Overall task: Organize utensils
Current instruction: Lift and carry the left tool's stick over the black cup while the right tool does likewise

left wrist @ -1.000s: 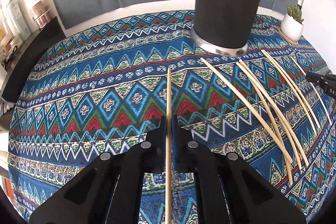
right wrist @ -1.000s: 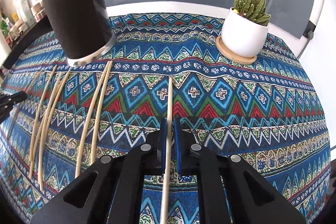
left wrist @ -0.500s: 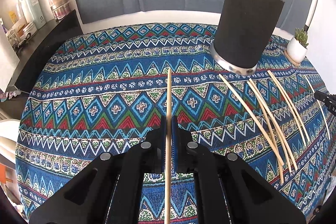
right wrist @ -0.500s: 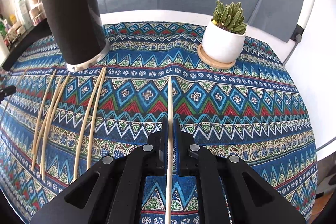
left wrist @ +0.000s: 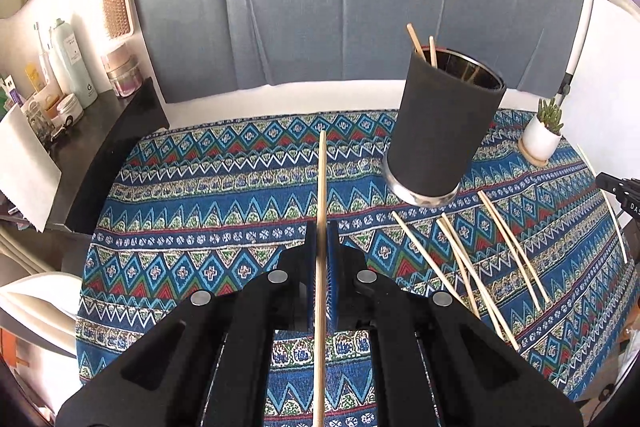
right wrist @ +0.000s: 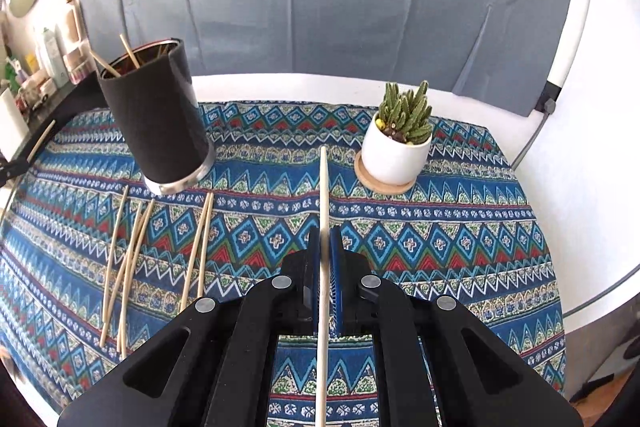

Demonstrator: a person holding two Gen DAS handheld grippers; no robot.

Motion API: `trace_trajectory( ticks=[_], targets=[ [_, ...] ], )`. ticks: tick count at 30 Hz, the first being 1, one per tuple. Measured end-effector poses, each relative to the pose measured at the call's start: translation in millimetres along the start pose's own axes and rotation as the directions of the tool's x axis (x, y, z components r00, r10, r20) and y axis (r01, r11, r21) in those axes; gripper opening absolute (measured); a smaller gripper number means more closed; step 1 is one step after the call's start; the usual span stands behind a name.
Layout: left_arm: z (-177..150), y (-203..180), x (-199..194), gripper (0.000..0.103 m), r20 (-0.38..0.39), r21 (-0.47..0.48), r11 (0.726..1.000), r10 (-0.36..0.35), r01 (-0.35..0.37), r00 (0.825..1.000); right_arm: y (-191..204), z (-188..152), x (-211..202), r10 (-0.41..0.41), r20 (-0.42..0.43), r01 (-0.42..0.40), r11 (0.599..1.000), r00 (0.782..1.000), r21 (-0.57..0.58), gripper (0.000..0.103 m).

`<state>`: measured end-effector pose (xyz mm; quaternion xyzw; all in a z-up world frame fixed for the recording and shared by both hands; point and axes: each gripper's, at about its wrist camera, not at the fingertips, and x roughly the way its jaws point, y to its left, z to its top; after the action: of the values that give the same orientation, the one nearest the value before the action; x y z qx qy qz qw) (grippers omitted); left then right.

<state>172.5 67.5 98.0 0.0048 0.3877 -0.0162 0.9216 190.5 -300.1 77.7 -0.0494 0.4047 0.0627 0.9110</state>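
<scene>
My left gripper (left wrist: 321, 231) is shut on a wooden chopstick (left wrist: 321, 187) held high above the table, pointing forward. My right gripper (right wrist: 325, 235) is shut on a paler chopstick (right wrist: 324, 191), also raised. A black cylindrical holder (left wrist: 440, 131) stands to the right in the left wrist view, with two chopsticks in it. It shows at the left in the right wrist view (right wrist: 156, 119). Several loose chopsticks (left wrist: 472, 267) lie on the patterned cloth in front of the holder, also in the right wrist view (right wrist: 132, 259).
A small cactus in a white pot (right wrist: 398, 147) stands on a wooden coaster at the back right. A black side shelf (left wrist: 100, 147) with bottles and jars is at the left. A grey cloth backdrop hangs behind the round table (right wrist: 560, 211).
Both grippers have risen well above the table, each still holding its chopstick. The holder's open top with two chopsticks has come into view.
</scene>
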Motion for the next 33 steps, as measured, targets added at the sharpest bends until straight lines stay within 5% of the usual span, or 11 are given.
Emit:
trace_trajectory(
  ticks=[10,25,29,33],
  targets=[
    [56,-1,-37,0.005,0.094,-0.014,0.999,-0.033,0.035,0.995,12,46,-22,0.034,0.080,-0.033,0.999,0.996,-0.008,0.005],
    [117,-35,-30,0.005,0.186,0.039,0.986,-0.167,0.162,0.968,59,114,-9,0.243,0.127,-0.244,0.970,0.962,-0.005,0.005],
    [130,-41,-23,0.005,0.237,0.024,0.979,-0.203,0.203,0.950,67,132,-8,0.270,0.170,-0.275,0.962,0.948,0.004,0.005],
    [136,-52,-20,0.005,0.334,0.075,0.955,-0.295,0.287,0.895,73,151,-3,0.347,0.242,-0.363,0.931,0.906,0.024,0.005]
  ],
)
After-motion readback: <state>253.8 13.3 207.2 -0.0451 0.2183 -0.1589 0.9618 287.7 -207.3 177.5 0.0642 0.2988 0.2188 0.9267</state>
